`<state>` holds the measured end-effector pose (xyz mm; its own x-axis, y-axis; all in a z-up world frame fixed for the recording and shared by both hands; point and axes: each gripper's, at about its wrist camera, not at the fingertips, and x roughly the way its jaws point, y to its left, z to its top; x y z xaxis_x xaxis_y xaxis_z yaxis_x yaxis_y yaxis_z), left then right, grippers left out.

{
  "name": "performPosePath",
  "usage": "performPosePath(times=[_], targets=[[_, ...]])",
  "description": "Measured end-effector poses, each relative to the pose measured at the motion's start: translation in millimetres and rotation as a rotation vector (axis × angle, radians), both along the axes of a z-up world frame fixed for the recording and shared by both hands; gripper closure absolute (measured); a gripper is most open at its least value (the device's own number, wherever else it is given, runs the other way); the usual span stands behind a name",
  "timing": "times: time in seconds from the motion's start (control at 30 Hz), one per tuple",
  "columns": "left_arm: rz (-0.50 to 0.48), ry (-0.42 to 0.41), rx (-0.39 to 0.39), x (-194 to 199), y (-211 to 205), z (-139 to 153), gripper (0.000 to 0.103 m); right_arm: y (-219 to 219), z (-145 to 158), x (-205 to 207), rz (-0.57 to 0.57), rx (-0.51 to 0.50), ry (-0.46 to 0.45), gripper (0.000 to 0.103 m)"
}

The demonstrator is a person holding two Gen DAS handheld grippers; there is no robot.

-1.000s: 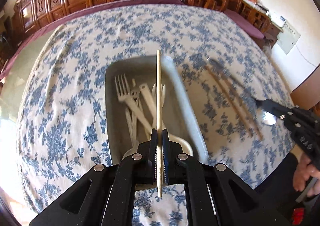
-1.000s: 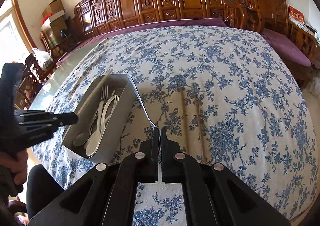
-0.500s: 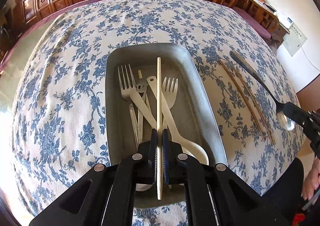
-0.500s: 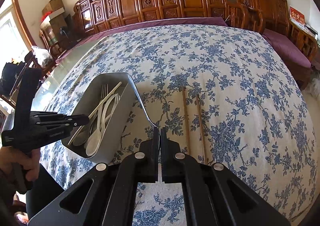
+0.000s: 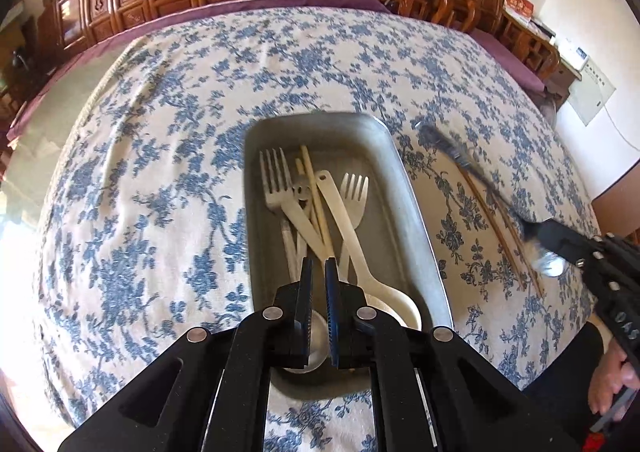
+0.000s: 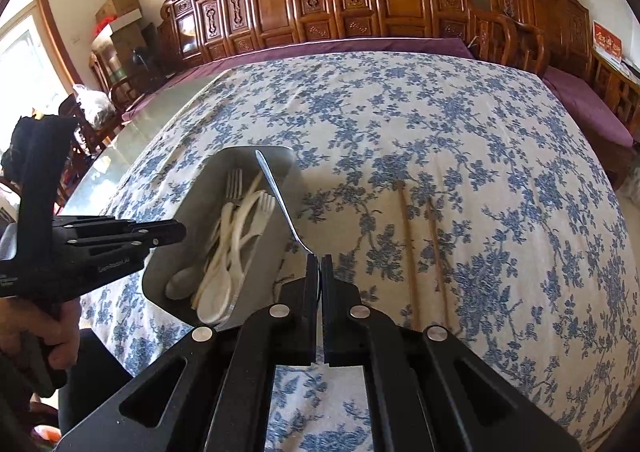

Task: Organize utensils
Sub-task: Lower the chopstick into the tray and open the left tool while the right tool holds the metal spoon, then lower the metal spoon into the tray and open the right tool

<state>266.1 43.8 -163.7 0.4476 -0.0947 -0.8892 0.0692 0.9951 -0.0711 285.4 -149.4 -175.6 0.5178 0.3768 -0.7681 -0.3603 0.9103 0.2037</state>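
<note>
A grey metal tray (image 5: 412, 212) on the blue-flowered tablecloth holds white forks, spoons and a pale chopstick (image 5: 314, 188). My left gripper (image 5: 316, 272) hovers over the tray's near end, slightly open and empty. My right gripper (image 6: 320, 264) is shut on a metal spoon (image 6: 280, 200) whose handle points out over the tray (image 6: 160, 272); it shows at the right of the left wrist view (image 5: 472, 168), blurred. Two brown chopsticks (image 6: 420, 236) lie on the cloth right of the tray, also in the left wrist view (image 5: 496, 228).
Carved wooden chairs (image 6: 360, 0) ring the far side of the table. A purple edge (image 6: 340, 46) borders the cloth. A glass tabletop strip (image 6: 120, 156) shows at left.
My left gripper opened and let the pale chopstick fall into the tray. My right gripper has swung the spoon's handle over toward the tray.
</note>
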Motion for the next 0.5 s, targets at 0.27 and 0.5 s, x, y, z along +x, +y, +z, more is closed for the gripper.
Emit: performPosePath(times=[0.27, 0.5], targets=[[0.014, -0.061, -0.004, -13.3, 18.5, 25.9, 0.098, 33.5, -3.7, 1.5, 0.024, -0.02, 0.013, 0.1], [0.037, -0.099, -0.022, -21.7, 35.8, 41.3, 0.098, 62.7, -9.1, 15.6, 0.018, -0.059, 0.024, 0.1]])
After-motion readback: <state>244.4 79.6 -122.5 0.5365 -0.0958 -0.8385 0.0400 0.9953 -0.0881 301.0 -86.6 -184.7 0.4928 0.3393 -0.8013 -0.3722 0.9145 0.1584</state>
